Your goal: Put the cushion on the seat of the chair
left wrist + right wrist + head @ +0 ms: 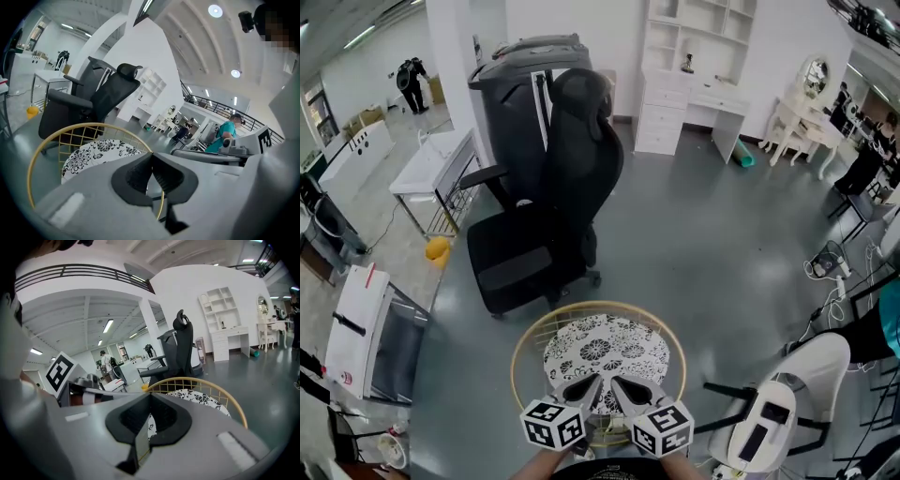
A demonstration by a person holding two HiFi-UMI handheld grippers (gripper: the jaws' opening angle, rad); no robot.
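Floral cushion (605,354) lies flat on the seat of the round gold wire chair (600,303), roughly centred inside the hoop, so the main risk now is undoing that. Both grippers hang right over its near edge, and a tip snagging the fabric or hooking the wire grid could drag the cushion off-centre or up vs. the rim. Left gripper (589,384) is closed, pads meeting w/ nothing visible between them. Right gripper (619,384) looks closed too. A thin pale strip shows in the slot under its tips, and I can't tell if that's cushion edge or just chair behind; if it's fabric, lifting w/o letting go pulls the cushion up. The wire chair looks light, so a knock could prob. shove it. Around: black office chair (548,220) just beyond, bare floor betw. the two; white moulded chair (778,403) near on the right; cables (830,262) on the floor further right; a yellow item (438,248) by a white table (427,169) on the left. Nothing blocks the seat.
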